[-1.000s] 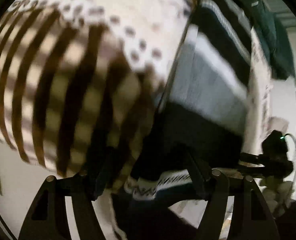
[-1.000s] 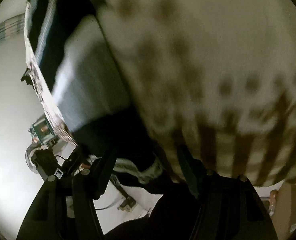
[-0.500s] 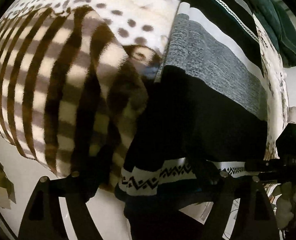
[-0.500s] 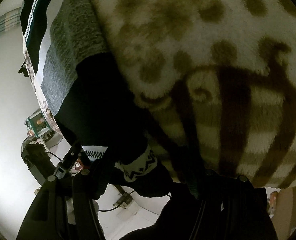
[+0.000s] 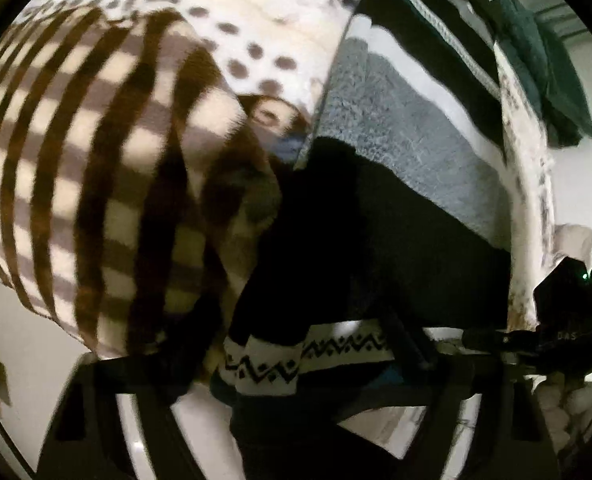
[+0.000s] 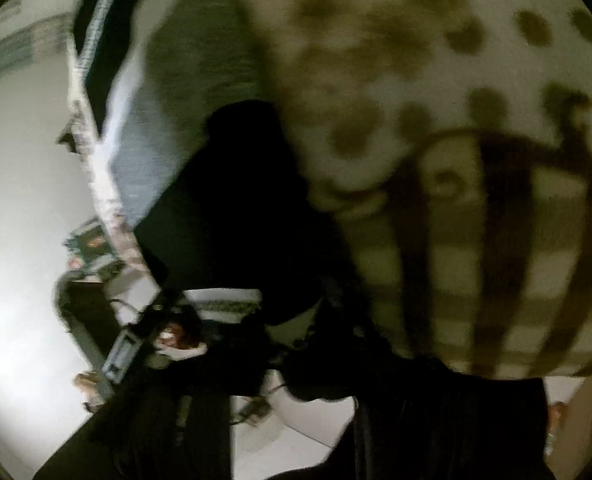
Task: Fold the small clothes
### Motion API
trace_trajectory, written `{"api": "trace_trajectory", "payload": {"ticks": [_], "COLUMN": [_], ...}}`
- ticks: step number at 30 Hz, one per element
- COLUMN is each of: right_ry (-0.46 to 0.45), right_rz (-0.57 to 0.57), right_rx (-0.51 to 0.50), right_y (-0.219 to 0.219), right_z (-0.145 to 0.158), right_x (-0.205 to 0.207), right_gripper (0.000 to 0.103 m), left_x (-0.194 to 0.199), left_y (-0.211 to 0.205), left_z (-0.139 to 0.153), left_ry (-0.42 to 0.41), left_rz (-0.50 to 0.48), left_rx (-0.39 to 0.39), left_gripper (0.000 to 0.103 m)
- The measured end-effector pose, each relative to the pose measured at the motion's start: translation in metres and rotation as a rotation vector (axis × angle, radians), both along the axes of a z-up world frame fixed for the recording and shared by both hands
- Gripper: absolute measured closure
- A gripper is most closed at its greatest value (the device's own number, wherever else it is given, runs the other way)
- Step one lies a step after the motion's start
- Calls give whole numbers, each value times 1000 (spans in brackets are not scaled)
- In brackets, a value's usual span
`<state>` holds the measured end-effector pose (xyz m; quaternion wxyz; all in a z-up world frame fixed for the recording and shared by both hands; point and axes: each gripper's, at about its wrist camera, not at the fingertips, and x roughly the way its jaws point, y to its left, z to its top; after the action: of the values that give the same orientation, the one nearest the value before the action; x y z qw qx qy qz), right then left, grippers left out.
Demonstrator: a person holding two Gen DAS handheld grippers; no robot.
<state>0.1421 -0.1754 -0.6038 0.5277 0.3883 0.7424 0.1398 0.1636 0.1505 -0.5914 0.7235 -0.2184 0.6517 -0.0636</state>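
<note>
1. In the left wrist view, the far left is filled by a fleece blanket with brown stripes and brown dots. It hangs close before the camera, and its lower part goes into shadow.
2. Beside it, in the middle, hangs the small sweater, the task's garment, with black, grey and white bands and a zigzag hem. The blanket hides its left edge.
3. The left gripper is at the bottom. Its two dark fingers stand apart on both sides of the hem, and the cloth hides their tips. I cannot tell if the jaws pinch the hem or only stand around it.
4. On the far right of this view there is a dark green cloth at the top, cut by the picture's edge, and below it a black device with a small green light. The right wrist view does not show the green cloth or the light.
5. The right wrist view is more blurred and dark. On its left I see a pale wall and small objects too blurred to name.
6. In the middle, the sweater is almost only a black shape; its hem is a pale strip.
7. The right gripper is lost in darkness. I cannot tell if it is open or closed.
8. On the right, the blanket covers the rest of the view.
</note>
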Motion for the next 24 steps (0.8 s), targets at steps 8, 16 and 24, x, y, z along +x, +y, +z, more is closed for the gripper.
{"api": "trace_trajectory", "payload": {"ticks": [8, 16, 24], "right_ry": [-44, 69, 37], "right_rz": [-10, -11, 13], "right_rx": [9, 84, 117], "right_y": [-1, 2, 11], "right_z": [20, -21, -6], "right_x": [-10, 5, 2], "right_gripper": [92, 60, 89], "left_x": [-25, -18, -26], "left_y": [39, 46, 32], "left_z": [13, -32, 7], "left_ry": [-38, 57, 17], "left_rz": [116, 187, 159], "left_rx": [-218, -364, -235], "left_gripper": [91, 51, 91]}}
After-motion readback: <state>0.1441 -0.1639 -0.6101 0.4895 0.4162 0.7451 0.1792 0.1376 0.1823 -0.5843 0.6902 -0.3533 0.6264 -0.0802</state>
